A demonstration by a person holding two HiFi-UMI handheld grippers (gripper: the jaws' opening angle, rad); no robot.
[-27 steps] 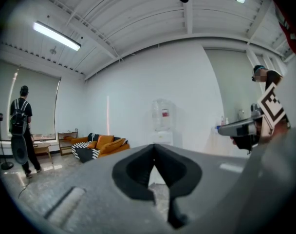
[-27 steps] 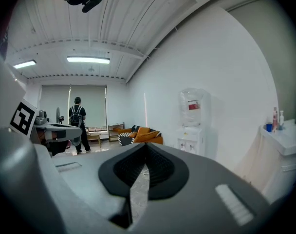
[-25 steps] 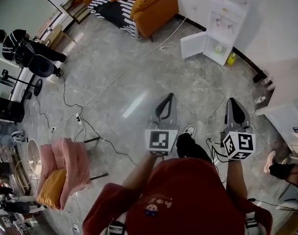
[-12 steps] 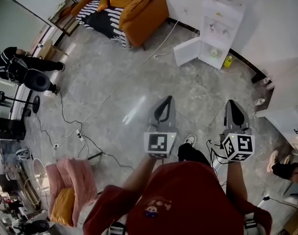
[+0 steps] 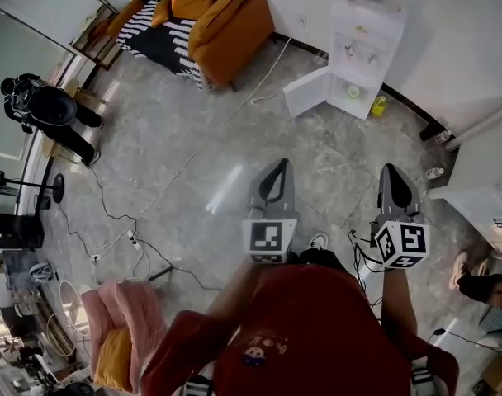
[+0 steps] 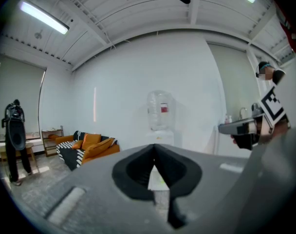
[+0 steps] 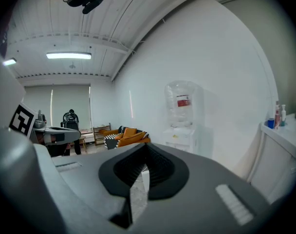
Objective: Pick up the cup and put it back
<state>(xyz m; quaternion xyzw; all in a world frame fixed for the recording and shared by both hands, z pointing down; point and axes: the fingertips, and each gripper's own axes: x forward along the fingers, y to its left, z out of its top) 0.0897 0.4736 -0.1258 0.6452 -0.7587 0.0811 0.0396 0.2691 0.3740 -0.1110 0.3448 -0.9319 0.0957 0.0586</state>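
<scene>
Both grippers point level across the floor toward a white water dispenser (image 5: 360, 35) against the far wall. My left gripper (image 5: 279, 166) is shut with nothing between its jaws. My right gripper (image 5: 394, 172) is also shut and empty. The dispenser's lower cabinet door (image 5: 307, 91) stands open, and a small pale round thing (image 5: 353, 91) inside may be the cup; it is too small to be sure. In the left gripper view the dispenser (image 6: 160, 115) stands straight ahead beyond the jaw tips (image 6: 154, 148). The right gripper view has the dispenser (image 7: 181, 112) just right of its jaw tips (image 7: 147, 148).
An orange sofa (image 5: 208, 16) with a striped throw stands at the back left. Cables (image 5: 152, 172) trail over the grey floor. A yellow bottle (image 5: 378, 106) stands by the dispenser. A white counter (image 5: 482, 209) lies at the right, a pink chair (image 5: 123, 316) near left. Another person (image 5: 44, 110) stands far left.
The person carrying the grippers has walked forward: dispenser and sofa have come nearer in the head view. Both grippers keep their pose, shut. The person at far left has shifted.
</scene>
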